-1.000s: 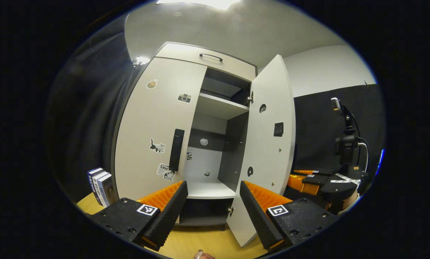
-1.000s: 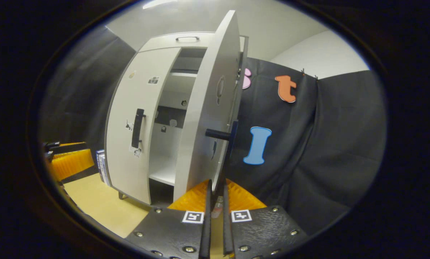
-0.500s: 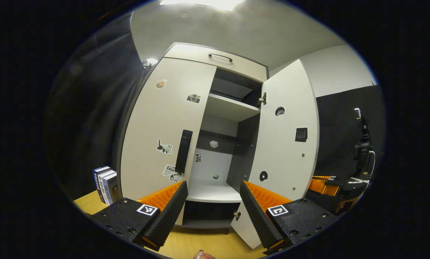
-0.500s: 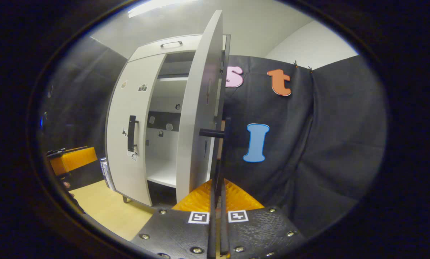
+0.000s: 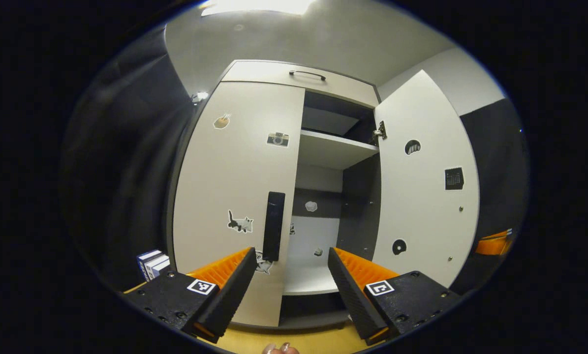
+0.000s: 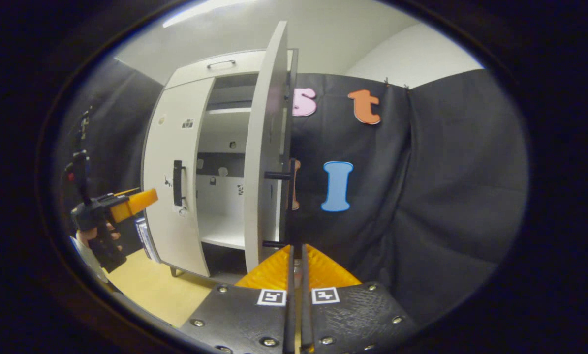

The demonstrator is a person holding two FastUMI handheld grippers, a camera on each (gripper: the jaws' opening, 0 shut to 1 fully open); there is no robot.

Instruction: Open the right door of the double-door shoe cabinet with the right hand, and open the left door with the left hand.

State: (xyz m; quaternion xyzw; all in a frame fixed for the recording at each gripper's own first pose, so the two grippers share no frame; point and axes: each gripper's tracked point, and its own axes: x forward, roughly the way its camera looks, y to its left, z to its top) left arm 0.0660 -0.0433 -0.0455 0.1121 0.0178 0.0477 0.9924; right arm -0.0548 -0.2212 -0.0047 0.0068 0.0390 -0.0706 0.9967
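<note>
While my left gripper (image 5: pixel 289 265) hangs with fingers wide apart before the closed left door (image 5: pixel 234 196) and its handle (image 5: pixel 273 226) | right gripper (image 6: pixel 296 275) pinches the open right door's handle (image 6: pixel 290 206) | left gripper view alone shows the door's inner face (image 5: pixel 424 196), stickers, books (image 5: pixel 152 263) | no writing legible

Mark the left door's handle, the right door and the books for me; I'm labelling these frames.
handle (image 5: pixel 273 226), left gripper view, middle of the bar.
right door (image 5: pixel 424 206), left gripper view, inner face.
books (image 5: pixel 152 262), left gripper view, spines.
</note>
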